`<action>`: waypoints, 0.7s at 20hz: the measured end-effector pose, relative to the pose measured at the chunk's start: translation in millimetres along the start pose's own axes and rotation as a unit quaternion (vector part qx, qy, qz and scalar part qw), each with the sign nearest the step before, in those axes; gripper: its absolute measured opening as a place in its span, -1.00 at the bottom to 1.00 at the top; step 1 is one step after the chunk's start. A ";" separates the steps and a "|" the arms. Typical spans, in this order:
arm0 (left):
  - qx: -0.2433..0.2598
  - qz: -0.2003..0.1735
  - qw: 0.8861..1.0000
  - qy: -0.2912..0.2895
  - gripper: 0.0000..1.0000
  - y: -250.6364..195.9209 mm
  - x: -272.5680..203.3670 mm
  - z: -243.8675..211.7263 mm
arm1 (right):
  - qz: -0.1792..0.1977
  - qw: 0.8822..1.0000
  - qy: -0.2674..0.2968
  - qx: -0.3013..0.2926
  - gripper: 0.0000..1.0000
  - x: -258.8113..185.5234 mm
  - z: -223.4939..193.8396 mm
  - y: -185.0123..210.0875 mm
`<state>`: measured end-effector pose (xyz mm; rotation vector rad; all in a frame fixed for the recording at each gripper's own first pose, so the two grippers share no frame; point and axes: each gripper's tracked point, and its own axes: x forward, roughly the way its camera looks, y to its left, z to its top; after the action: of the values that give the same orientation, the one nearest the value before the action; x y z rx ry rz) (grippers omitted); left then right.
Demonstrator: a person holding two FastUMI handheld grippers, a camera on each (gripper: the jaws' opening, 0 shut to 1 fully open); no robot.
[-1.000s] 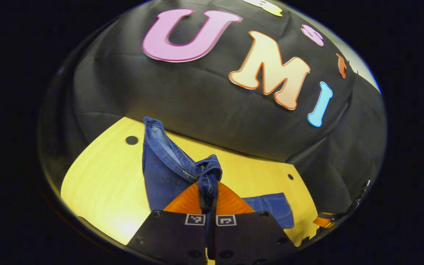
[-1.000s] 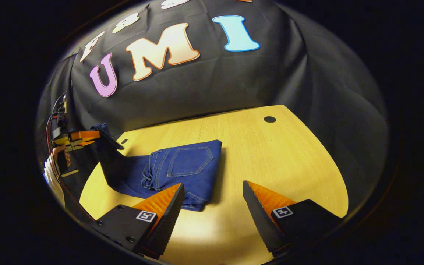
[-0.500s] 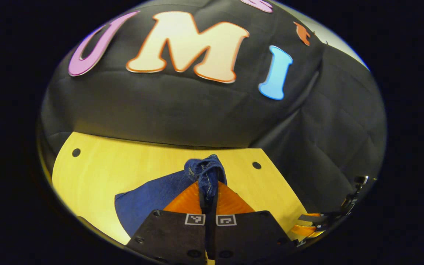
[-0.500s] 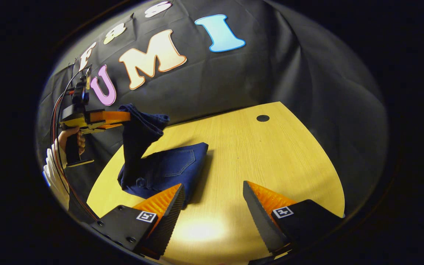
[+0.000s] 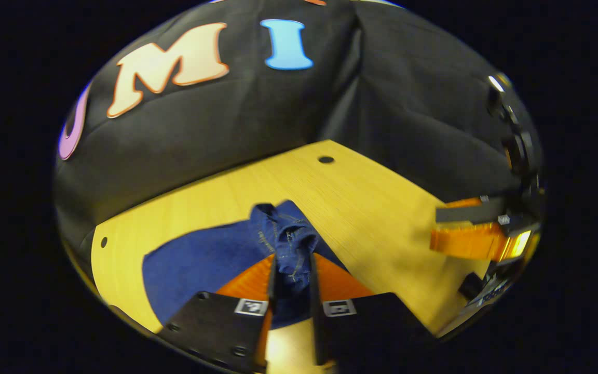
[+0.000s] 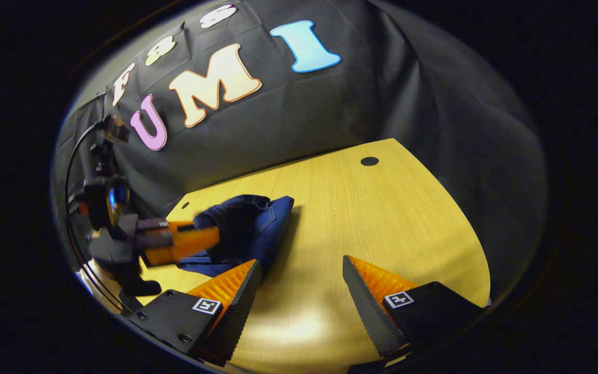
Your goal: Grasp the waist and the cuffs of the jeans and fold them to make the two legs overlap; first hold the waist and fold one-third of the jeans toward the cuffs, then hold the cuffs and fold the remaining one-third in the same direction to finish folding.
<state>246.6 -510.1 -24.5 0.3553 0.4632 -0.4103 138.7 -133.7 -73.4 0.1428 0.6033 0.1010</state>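
Here left tongs (image 5: pixel 291 272) pinch the jeans (image 5: pixel 200 259); right tongs (image 6: pixel 299 291) gape empty beside them.

My left gripper view: camera low and close over the jeans (image 5: pixel 200 259), facing along its own fingers (image 5: pixel 249 283) across the table (image 5: pixel 371 208) toward the booth's back corner; the right gripper (image 5: pixel 465 228) sits at its right edge.

My right gripper view: camera farther from the jeans (image 6: pixel 262 228), set to their right and nearer the table's front edge (image 6: pixel 382 208), facing the back wall; the left gripper (image 6: pixel 200 236) reaches onto the jeans from the left.

Shared: jeans, tabletop, back wall.
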 end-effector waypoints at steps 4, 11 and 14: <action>-0.009 -0.008 1.000 -0.014 0.51 -39.4 -10.6 -14.1 | -0.001 1.000 -0.003 -0.017 0.96 -2.9 -4.8 9.3; -0.079 0.062 0.994 -0.048 0.69 15.5 -85.8 -28.8 | 0.008 0.999 -0.008 -0.035 0.97 -16.3 -13.6 55.5; -0.102 0.092 0.989 -0.053 0.70 59.9 -107.0 -41.6 | 0.002 0.999 -0.018 -0.036 0.97 -17.9 -14.6 80.0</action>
<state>171.8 -409.5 7.6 0.1758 0.3614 -0.1984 111.5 -55.8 -62.3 0.0759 0.5631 0.1233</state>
